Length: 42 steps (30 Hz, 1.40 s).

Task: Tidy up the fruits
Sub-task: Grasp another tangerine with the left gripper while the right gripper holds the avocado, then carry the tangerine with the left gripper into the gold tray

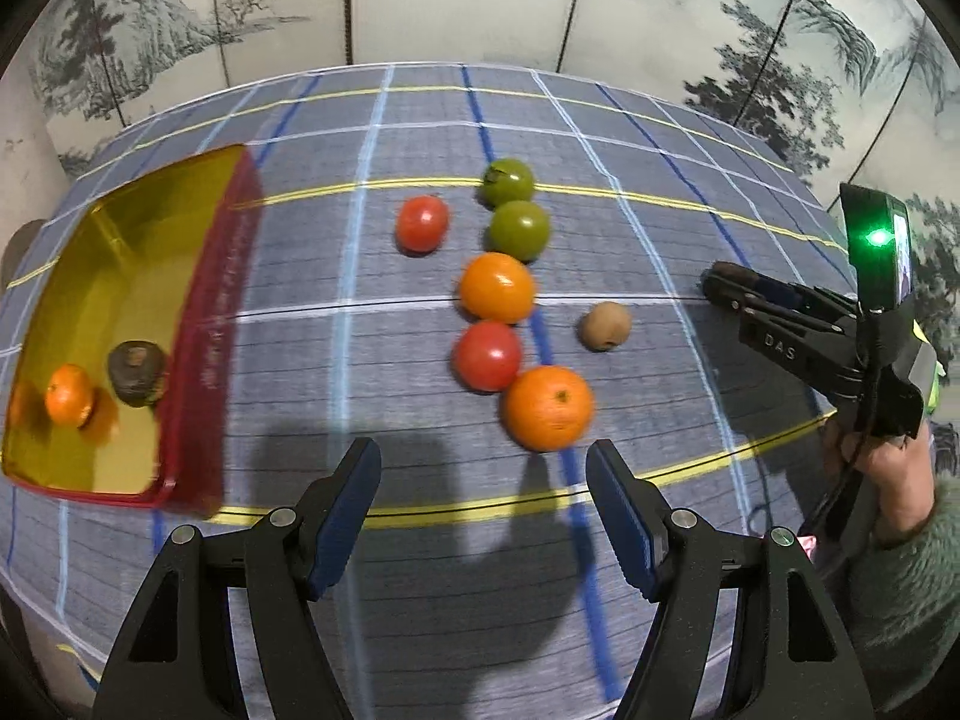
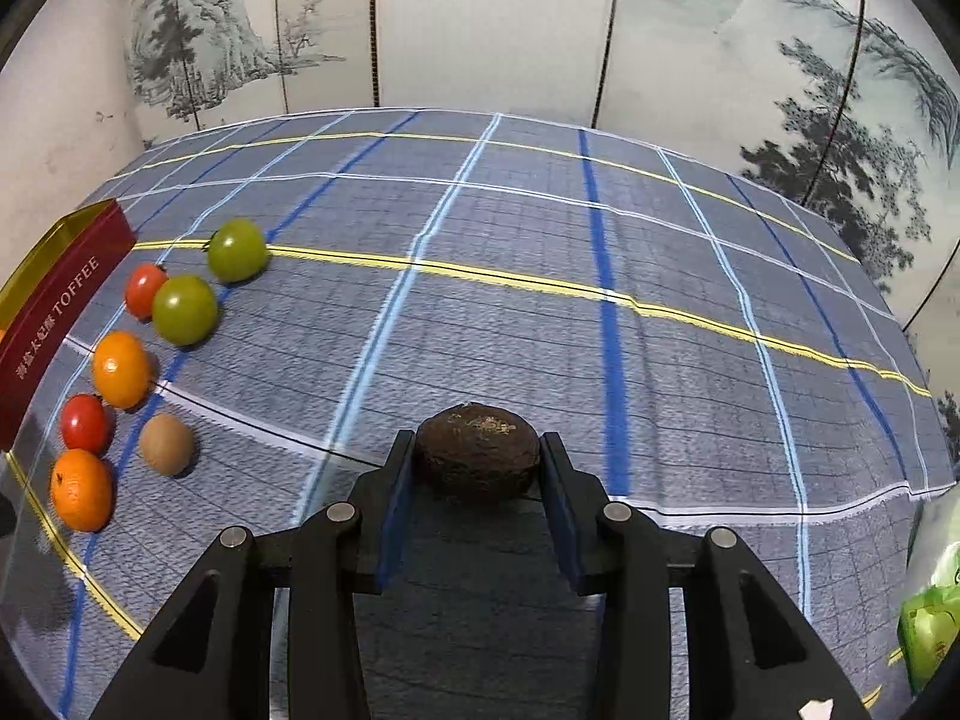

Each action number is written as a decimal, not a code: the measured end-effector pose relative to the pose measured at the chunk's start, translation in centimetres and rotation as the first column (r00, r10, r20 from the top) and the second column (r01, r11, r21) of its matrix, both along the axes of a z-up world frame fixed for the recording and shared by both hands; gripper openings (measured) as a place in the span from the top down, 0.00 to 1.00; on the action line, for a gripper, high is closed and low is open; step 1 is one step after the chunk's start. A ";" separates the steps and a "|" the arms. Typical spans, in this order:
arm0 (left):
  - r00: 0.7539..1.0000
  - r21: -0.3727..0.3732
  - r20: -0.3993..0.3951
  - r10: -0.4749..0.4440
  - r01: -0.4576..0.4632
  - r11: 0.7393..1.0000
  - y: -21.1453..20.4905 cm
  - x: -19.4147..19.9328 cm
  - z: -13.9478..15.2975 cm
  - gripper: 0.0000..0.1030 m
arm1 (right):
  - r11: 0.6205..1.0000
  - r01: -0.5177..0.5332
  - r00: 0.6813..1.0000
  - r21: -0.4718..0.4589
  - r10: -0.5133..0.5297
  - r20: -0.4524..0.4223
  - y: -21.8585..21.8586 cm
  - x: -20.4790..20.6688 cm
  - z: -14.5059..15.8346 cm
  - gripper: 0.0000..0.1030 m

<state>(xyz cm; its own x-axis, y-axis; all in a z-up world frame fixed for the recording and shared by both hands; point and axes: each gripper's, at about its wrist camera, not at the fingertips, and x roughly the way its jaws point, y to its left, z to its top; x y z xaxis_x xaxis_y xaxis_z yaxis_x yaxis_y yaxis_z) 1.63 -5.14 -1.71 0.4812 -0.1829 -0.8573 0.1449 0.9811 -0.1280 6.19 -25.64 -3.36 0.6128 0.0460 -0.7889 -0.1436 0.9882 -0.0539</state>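
Note:
A red box with a gold inside (image 1: pixel 204 324) sits at the left and holds an orange (image 1: pixel 69 394) and a dark brown fruit (image 1: pixel 137 372). On the cloth lie two green tomatoes (image 1: pixel 509 181) (image 1: pixel 519 230), two red tomatoes (image 1: pixel 422 223) (image 1: pixel 487 355), two oranges (image 1: pixel 497 287) (image 1: pixel 547 407) and a kiwi (image 1: pixel 605 326). My left gripper (image 1: pixel 483 492) is open and empty, just short of the near orange. My right gripper (image 2: pixel 478 462) is shut on a dark brown fruit (image 2: pixel 478 451); it also shows in the left wrist view (image 1: pixel 729 288), to the right of the kiwi.
A blue-grey checked cloth (image 2: pixel 540 330) covers the table. A painted folding screen (image 2: pixel 480 18) stands behind it. A green packet (image 2: pixel 930 630) lies at the right edge. The red box's side reads TOFFEE (image 2: pixel 54 312).

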 end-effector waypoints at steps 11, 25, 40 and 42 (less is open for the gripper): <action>1.000 0.027 -0.018 0.024 -0.023 0.999 -2.4 2.0 -1.5 0.35 | 0.999 0.006 1.000 0.042 -0.005 -0.010 -0.7 0.3 -0.1 0.64; 0.999 0.026 -0.032 0.018 -0.018 1.000 -3.5 2.8 -2.7 0.62 | 0.999 0.004 1.000 0.052 -0.003 -0.012 -0.7 0.3 -0.2 0.63; 1.000 0.021 -0.001 0.030 -0.030 0.999 -1.0 1.5 -0.9 0.63 | 0.999 0.004 1.000 0.051 -0.003 -0.012 -0.6 0.3 -0.2 0.63; 0.999 0.012 0.009 0.033 -0.033 0.999 -0.5 1.5 -0.2 0.63 | 0.999 0.004 1.000 0.051 -0.003 -0.012 -0.6 0.3 -0.2 0.63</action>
<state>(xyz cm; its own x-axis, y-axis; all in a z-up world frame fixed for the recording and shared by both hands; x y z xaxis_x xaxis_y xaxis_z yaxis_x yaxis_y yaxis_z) 3.13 -5.61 -1.89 0.4944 -0.1562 -0.8551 0.1136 0.9869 -0.1146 6.46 -26.28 -3.56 0.6039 0.0839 -0.7926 -0.1403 0.9901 -0.0021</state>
